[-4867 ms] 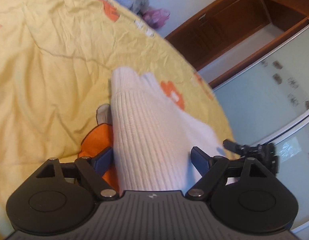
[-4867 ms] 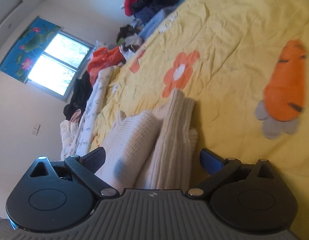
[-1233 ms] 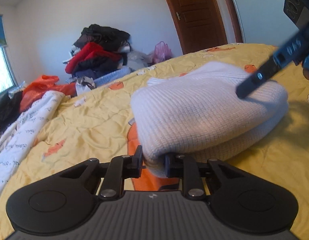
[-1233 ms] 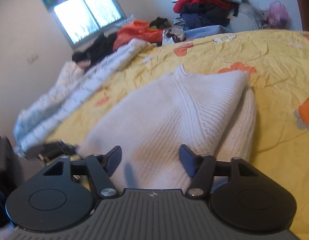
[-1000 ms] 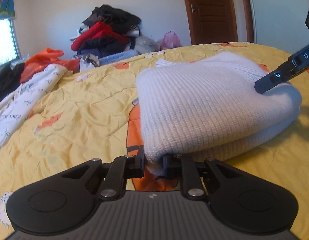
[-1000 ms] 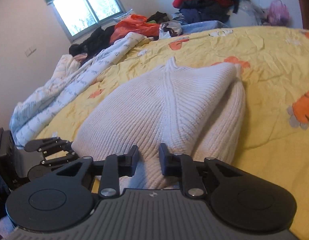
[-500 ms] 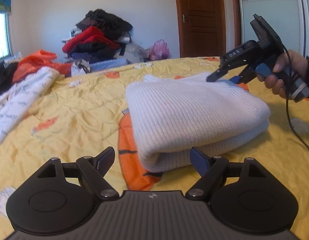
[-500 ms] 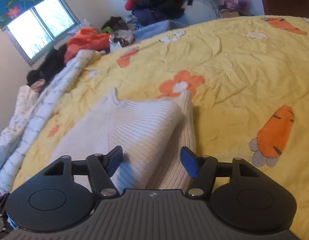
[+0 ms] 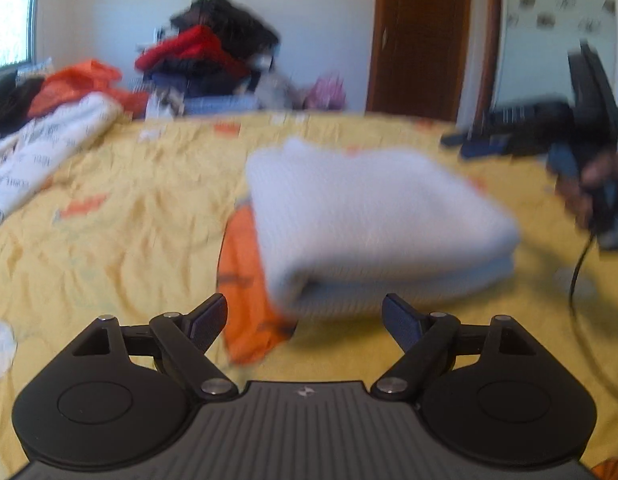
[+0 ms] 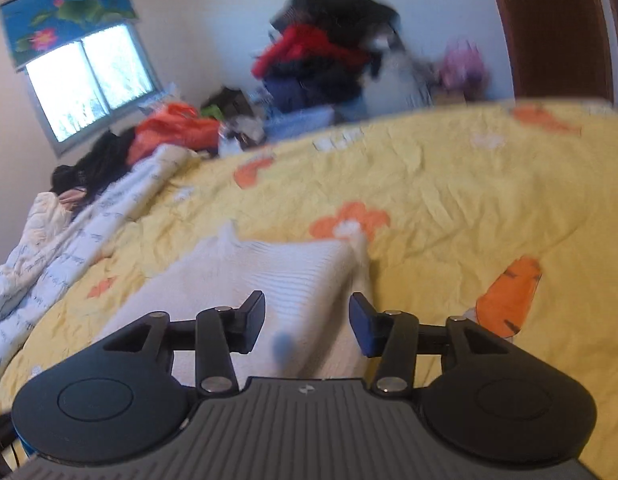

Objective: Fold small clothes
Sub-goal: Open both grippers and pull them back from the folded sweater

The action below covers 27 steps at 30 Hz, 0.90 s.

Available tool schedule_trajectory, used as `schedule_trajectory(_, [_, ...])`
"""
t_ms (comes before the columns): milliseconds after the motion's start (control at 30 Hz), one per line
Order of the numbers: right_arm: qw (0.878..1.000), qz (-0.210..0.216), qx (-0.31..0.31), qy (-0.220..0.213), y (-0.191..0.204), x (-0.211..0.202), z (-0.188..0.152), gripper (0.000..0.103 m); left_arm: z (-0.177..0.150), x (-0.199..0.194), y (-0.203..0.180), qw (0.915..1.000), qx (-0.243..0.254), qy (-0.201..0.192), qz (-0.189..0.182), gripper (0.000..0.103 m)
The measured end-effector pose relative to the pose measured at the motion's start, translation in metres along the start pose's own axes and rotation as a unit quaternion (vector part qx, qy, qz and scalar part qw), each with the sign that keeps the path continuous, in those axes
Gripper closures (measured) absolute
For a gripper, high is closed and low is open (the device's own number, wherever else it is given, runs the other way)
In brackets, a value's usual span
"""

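- Left wrist view: the left gripper (image 9: 305,312) stands with its jaws spread wide and nothing between them. A second ago they were pinched on the near edge of the white knit sweater (image 9: 373,216); they have just been opening, and that edge now lies free ahead of the fingertips.
- The sweater rests as a folded, doubled bundle on the yellow carrot-print bedspread (image 9: 109,240), partly covering an orange carrot motif (image 9: 245,280).
- Right wrist view: the right gripper (image 10: 307,322) is part open with bare pads. Its jaws let go, then have just been closing a little, with no cloth between them; the sweater (image 10: 269,276) lies below and beyond.
- A person's hand (image 9: 589,192) carries that gripper at the right of the left view, clear of the bundle.
- My judgement: both releases mean this garment's fold is finished and the hands are free for another piece.
- Writing: the pale quilt (image 9: 33,152) at the left carries print too blurred to read; no brand is legible.
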State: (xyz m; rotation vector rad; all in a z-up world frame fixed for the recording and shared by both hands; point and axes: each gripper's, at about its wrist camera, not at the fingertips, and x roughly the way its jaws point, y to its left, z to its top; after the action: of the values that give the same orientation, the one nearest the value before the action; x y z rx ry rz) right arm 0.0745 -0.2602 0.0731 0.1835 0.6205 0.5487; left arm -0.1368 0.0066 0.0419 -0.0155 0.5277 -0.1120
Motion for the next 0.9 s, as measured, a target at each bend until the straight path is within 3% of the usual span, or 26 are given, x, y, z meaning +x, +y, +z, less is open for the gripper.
schedule_trajectory(100, [0.998,0.05,-0.046,0.013,0.034,-0.013,-0.011,0.05,0.017,0.01,-0.015,0.9986,0.038,-0.035,-0.007,0.018])
schedule_trajectory(200, [0.994,0.022,-0.082,0.061,0.047,0.013,-0.017,0.053,0.022,0.052,-0.03,0.9978,0.063,-0.006,-0.02,0.017])
schedule_trajectory(233, [0.994,0.021,-0.084,0.071,0.043,0.024,-0.021,0.058,0.02,0.063,-0.033,0.9976,0.069,0.003,-0.011,0.009])
schedule_trajectory(300, [0.995,0.033,-0.077,0.061,0.033,0.032,-0.025,0.062,0.014,0.075,-0.036,0.9966,0.082,0.005,0.004,0.004])
schedule_trajectory(400, [0.995,0.025,-0.065,0.066,0.039,0.026,-0.022,0.061,0.016,0.063,-0.023,0.999,0.041,0.017,-0.005,0.004])
schedule_trajectory(467, [0.997,0.014,-0.064,0.047,0.047,0.006,-0.027,0.053,0.012,0.04,-0.012,0.9997,0.018,0.004,-0.014,0.004])
schedule_trajectory(533, [0.998,0.018,-0.054,0.017,0.052,-0.025,-0.039,0.03,-0.001,0.018,-0.005,0.9997,0.014,-0.017,0.006,0.004])
schedule_trajectory(600, [0.999,0.032,-0.043,0.0,0.053,-0.052,-0.058,0.019,-0.012,0.008,-0.001,0.9996,0.006,-0.01,0.028,0.004])
schedule_trajectory(700, [0.999,0.034,-0.018,0.028,0.052,-0.074,-0.09,0.019,-0.025,0.004,0.003,0.9993,-0.014,0.012,0.031,0.004])
schedule_trajectory(867, [0.994,-0.034,-0.037,0.098,0.058,-0.076,-0.134,0.018,-0.022,0.015,-0.005,0.9982,-0.037,0.032,0.036,0.003])
schedule_trajectory(900, [0.993,-0.043,-0.034,0.104,0.06,-0.076,-0.139,0.014,-0.021,0.021,-0.008,0.9981,-0.033,0.036,0.037,0.003])
